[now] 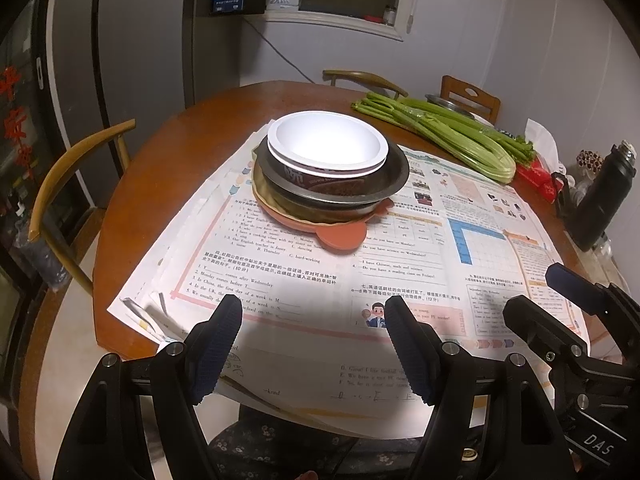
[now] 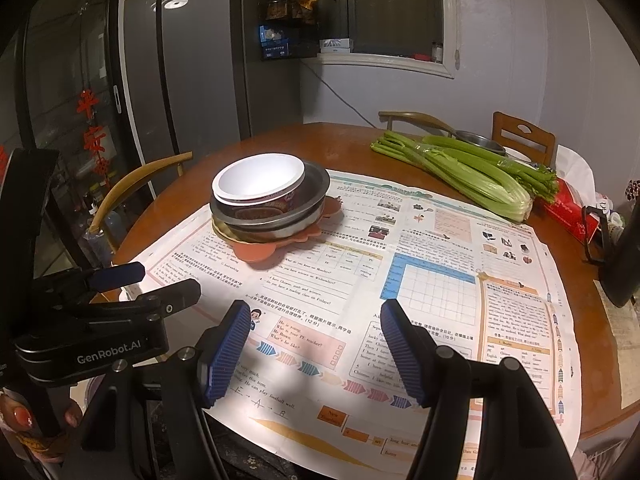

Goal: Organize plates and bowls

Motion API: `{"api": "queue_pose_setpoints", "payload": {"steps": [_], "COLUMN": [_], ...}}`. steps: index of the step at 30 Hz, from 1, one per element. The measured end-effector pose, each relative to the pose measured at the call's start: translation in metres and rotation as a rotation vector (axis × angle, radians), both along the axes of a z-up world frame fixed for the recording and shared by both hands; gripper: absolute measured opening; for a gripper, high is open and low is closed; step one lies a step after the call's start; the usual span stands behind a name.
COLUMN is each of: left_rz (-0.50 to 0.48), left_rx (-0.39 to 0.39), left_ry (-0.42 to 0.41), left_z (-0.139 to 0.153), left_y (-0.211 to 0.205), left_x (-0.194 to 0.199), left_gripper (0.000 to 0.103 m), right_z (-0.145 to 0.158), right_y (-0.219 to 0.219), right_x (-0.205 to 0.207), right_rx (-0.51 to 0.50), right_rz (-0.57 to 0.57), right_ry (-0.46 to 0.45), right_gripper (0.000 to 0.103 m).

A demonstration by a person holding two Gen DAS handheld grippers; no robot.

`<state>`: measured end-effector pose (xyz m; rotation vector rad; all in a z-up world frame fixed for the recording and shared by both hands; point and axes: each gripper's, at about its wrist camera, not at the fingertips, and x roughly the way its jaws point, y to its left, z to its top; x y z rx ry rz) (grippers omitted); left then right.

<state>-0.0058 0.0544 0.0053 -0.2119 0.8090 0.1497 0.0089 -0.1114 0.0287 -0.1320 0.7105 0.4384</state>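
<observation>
Left wrist view: left gripper (image 1: 312, 312), jaws spread, empty, near table edge. White disposable paper bowl (image 1: 327, 142) nested in grey metal basin (image 1: 394, 178), on yellow plate (image 1: 266, 196) and terracotta eared plastic plate (image 1: 340, 238), all on printed worksheets (image 1: 400, 264).

Right wrist view: right gripper (image 2: 312, 316) spread, empty. Stack assembled; judged essentially complete; metal dish (image 2: 478, 140) behind celery (image 2: 472, 172) perhaps remaining.

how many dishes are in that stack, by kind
white bowl with printed side: 1
metal bowls or pans: 2, perhaps
yellowish plate: 1
orange-pink plate with ear tabs: 1
total: about 5; the nested layers are hard to separate
</observation>
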Motion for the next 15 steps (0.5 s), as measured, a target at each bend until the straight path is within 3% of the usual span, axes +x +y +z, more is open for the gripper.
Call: {"api": "queue_pose_setpoints", "payload": {"steps": [7, 15], "left_rz": [-0.007, -0.068], "left_rx": [-0.002, -0.054], "left_ry": [-0.001, -0.066], "left_z": [0.000, 0.015], "left_y": [0.000, 0.013], "left_x": [0.001, 0.006], "left_gripper": [0.075, 0.075], "right_z": [0.002, 0.004], "right_y": [-0.001, -0.019], "right_x": [0.000, 0.013], "right_rx": [0.004, 0.050], "right_rz": [-0.002, 0.004], "right_ry": [-0.004, 0.033], "right_gripper": [0.067, 0.067]}}
